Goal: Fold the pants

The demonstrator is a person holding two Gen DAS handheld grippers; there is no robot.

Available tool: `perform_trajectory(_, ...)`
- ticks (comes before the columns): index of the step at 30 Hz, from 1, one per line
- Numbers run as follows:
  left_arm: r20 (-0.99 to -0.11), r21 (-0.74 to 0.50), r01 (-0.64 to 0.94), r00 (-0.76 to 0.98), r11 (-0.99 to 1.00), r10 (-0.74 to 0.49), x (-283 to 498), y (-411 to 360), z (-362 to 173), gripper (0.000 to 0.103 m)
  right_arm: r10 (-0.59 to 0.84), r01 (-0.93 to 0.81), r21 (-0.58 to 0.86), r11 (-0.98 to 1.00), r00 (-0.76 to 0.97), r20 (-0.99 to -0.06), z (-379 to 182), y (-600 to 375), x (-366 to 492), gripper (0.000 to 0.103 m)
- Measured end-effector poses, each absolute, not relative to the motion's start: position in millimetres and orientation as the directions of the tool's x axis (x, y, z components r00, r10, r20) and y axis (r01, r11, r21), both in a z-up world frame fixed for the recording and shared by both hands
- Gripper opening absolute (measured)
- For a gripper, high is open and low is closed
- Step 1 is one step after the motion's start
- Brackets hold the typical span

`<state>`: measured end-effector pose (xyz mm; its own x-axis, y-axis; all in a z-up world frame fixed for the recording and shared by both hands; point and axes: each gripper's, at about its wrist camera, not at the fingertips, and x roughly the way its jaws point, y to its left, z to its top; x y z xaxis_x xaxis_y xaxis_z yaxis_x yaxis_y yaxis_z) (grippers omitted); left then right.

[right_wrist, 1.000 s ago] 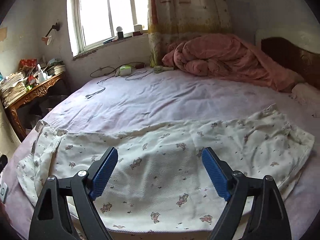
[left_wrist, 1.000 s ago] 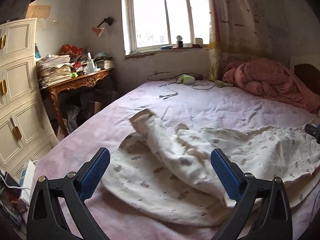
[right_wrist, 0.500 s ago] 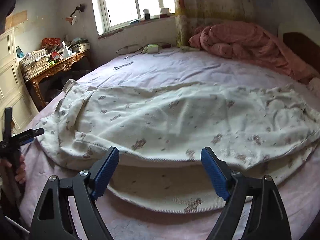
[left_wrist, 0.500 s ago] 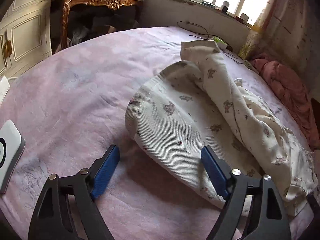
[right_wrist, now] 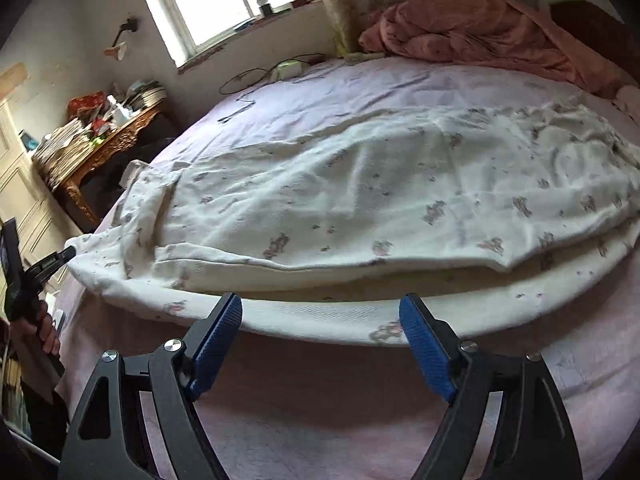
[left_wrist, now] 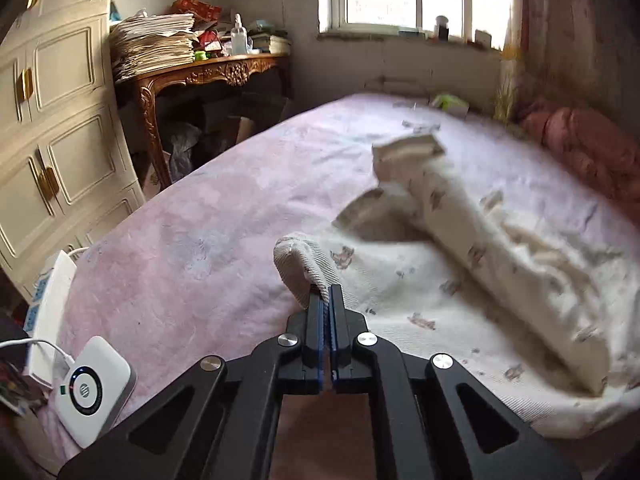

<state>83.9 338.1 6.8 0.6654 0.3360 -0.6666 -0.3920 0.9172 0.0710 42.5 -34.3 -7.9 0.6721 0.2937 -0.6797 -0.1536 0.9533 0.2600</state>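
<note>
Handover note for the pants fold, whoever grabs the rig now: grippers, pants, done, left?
Left gripper: shut on the pants' near hem corner, cloth curling over the tips.
Right gripper: open, hovering at the near long edge, holding nothing.
Pants: spread lengthwise across the bed, one leg apparently lying over the other.
Done: first lengthwise fold, by the look of it.
Left: grip with the right, then probably bring one end over to the other and flatten.
</note>
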Motion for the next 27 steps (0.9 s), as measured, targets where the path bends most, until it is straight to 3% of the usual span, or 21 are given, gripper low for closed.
perform_trajectory(3,-0.659,0.201,-0.408,0.616,0.891,0.431,74,323,-16,0.013,0.328,-0.226,0.237,0.945,0.666,-0.670,4,-14,48,0.083)
perform_trajectory(7,-0.546,0.131,-0.482,0.694,0.866,0.469,41,327,21,0.044,0.324,-0.276,0.181,0.944,0.668,-0.670,9,9,59,0.083)
perform_trajectory(12,-0.546,0.054,-0.364,0.769,0.930,0.333,64,325,62,0.050,0.325,-0.299,0.164,0.940,0.641,-0.696,-5,38,83,0.083)
perform_trajectory(14,-0.566,0.004,-0.290,0.788,0.957,0.241,86,319,71,0.061,0.319,-0.290,0.170,0.942,0.613,-0.723,-19,45,89,0.072)
perform_trajectory(15,-0.570,-0.012,-0.268,0.793,0.963,0.214,99,317,72,0.061,0.315,-0.281,0.175,0.943,0.595,-0.740,-26,47,92,0.066)
perform_trajectory(17,-0.598,0.000,-0.243,0.777,0.970,0.195,128,305,73,0.061,0.346,-0.278,0.226,0.934,0.540,-0.768,-43,50,93,0.039)
perform_trajectory(24,-0.715,-0.021,-0.001,0.699,1.000,-0.015,198,233,65,0.065,0.343,-0.280,0.221,0.934,0.541,-0.768,-53,49,82,0.035)
perform_trajectory(27,-0.792,-0.042,-0.053,0.610,0.998,-0.001,240,225,47,0.065,0.360,-0.277,0.244,0.929,0.539,-0.761,-53,46,83,0.035)
